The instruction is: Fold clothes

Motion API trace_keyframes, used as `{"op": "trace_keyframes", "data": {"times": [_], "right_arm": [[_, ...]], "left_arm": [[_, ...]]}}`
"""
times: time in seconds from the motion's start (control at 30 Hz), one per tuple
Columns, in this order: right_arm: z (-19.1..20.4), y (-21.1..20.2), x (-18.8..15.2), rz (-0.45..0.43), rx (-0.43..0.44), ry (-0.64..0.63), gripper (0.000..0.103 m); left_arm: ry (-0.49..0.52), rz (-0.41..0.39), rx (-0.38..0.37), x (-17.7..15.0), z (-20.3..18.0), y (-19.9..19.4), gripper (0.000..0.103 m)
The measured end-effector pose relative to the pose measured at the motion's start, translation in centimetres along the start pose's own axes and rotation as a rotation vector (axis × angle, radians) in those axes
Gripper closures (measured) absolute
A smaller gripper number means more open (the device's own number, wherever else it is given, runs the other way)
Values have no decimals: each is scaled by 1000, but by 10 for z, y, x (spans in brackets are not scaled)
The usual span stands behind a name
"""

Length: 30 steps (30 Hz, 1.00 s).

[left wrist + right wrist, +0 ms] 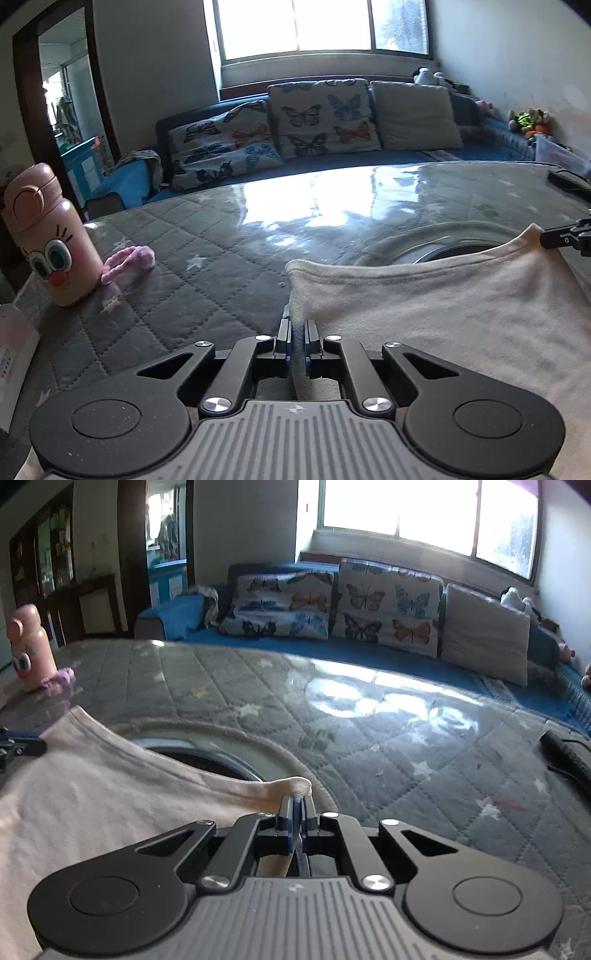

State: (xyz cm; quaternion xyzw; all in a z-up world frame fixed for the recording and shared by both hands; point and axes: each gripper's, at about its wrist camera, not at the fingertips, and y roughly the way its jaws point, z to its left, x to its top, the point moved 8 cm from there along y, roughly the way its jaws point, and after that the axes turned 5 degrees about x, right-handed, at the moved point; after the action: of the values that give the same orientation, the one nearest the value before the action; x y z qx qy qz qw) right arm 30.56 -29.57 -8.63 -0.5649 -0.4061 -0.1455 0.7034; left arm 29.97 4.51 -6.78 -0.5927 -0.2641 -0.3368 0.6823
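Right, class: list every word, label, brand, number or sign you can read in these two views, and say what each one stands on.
No text can be read in full.
White box at the left edge of the left wrist view: small red print, too blurred to read.
Pink bottle: only a cartoon face, no words.
Gripper bodies: a small embossed mark, no letters.
Pale garment and butterfly cushions: no writing.
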Motion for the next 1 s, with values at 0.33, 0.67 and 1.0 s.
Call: {"op": "trace_keyframes", "data": {"times": [0.33,0.67,1.0], "right_arm": [[9,-73,-13,-29,33,-35,77],[27,-154,-98,-23,44,-23,76],[32,-135,-122,-16,34,30,78]], "left_arm": [[24,-49,-11,-1,-6,-45,84],[108,-92,-164,-46,-63,-131,71],[158,-97,-238,-87,-111,-166,71]]}}
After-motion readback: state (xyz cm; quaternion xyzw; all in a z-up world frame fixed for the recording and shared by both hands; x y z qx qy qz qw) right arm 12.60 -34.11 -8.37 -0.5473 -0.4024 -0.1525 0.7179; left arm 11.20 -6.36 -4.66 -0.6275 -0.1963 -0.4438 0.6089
